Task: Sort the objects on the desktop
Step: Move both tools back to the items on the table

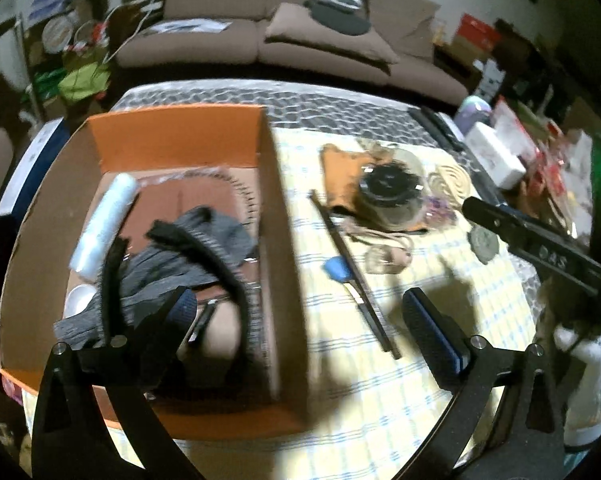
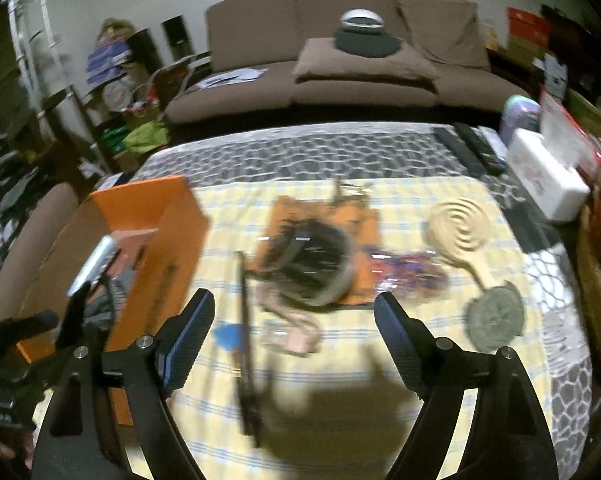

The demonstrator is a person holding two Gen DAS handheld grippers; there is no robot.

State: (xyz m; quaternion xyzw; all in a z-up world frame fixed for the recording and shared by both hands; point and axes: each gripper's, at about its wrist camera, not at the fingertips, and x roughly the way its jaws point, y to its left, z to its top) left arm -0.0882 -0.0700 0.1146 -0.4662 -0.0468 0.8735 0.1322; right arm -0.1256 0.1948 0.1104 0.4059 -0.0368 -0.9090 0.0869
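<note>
**Both tongs apart and empty over the sorting counter**

The left tongs stand wide apart with nothing between them. One finger hangs over the open orange box; the other is over the yellow checked cloth that covers the counter. The box wall runs between the two fingers.

Inside the box lie a white roll, grey fabric, a black band curving over the fabric, and a small white dish near the roll's lower end.

The right tongs are also spread wide and hold nothing. They hang above the cloth, with the box to their left. This view is blurred, so small details are hard to tell.

On the cloth, outside the box:
- a pair of dark chopsticks, lying lengthwise just right of the box wall
- a small blue piece, touching the chopsticks
- a black round lid, resting on an orange pouch
- a wooden spiral brush, right of the lid
- a grey round pad, just below the brush handle
- a beige cord, below the lid

Beyond the cloth a grey patterned cover shows. A white case and dark remotes sit at the counter's far right. A brown sofa stands behind.
</note>
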